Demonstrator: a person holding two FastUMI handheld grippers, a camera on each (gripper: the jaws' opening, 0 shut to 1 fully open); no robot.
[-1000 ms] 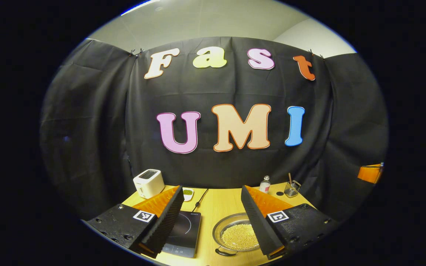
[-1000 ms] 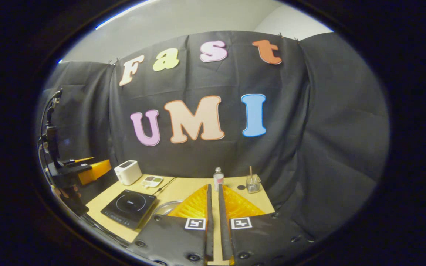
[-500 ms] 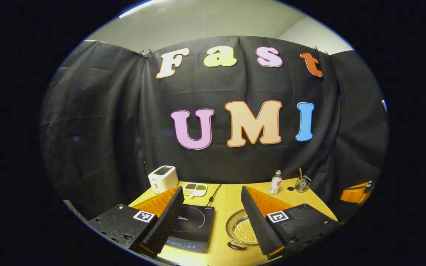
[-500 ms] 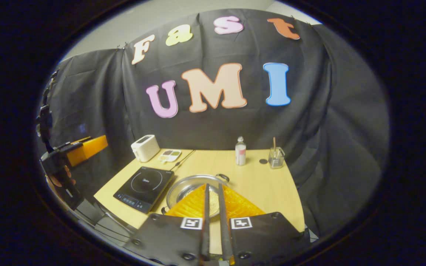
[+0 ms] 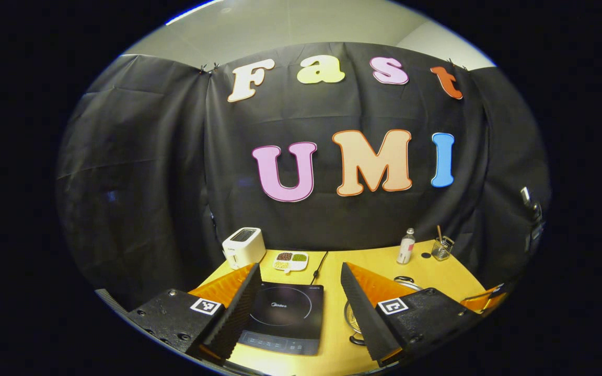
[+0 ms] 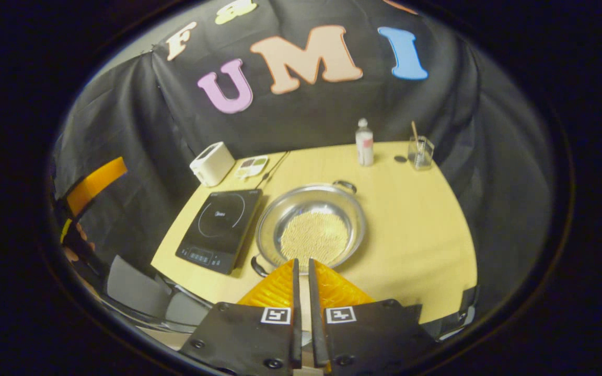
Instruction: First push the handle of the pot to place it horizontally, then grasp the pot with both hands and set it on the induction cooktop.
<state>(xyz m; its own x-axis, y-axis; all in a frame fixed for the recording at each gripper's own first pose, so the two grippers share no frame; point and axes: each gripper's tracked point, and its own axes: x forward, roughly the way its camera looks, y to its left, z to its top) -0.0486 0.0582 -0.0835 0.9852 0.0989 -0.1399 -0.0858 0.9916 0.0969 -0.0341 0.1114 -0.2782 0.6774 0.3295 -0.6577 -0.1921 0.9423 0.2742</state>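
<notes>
In the right gripper view, the right gripper (image 6: 301,266) fills the bottom centre of the frame, its two fingers drawn almost together with a thin slit between them and nothing held. Just past its tips, in the middle of the frame, the pot (image 6: 311,225) sits on the table (image 6: 416,224), a shallow metal pan with pale grains in its base. One handle (image 6: 344,184) points toward the far side of the table and the other (image 6: 257,266) toward the near edge, close to the fingertips, though I cannot tell whether anything touches it. Immediately left of the pot lies the induction cooktop (image 6: 221,222), flat and dark, its edge right beside the pot's rim. Farther back, at upper left of the table, stand a toaster (image 6: 212,163) and a small divided dish (image 6: 252,166); at upper right, a bottle (image 6: 364,142) and a glass jar (image 6: 420,152).

In the left gripper view, the left gripper (image 5: 297,284) spreads wide across the bottom, clasping nothing, with the cooktop (image 5: 285,317) framed between its fingers and the pot (image 5: 354,318) mostly hidden behind the right-hand finger.
</notes>
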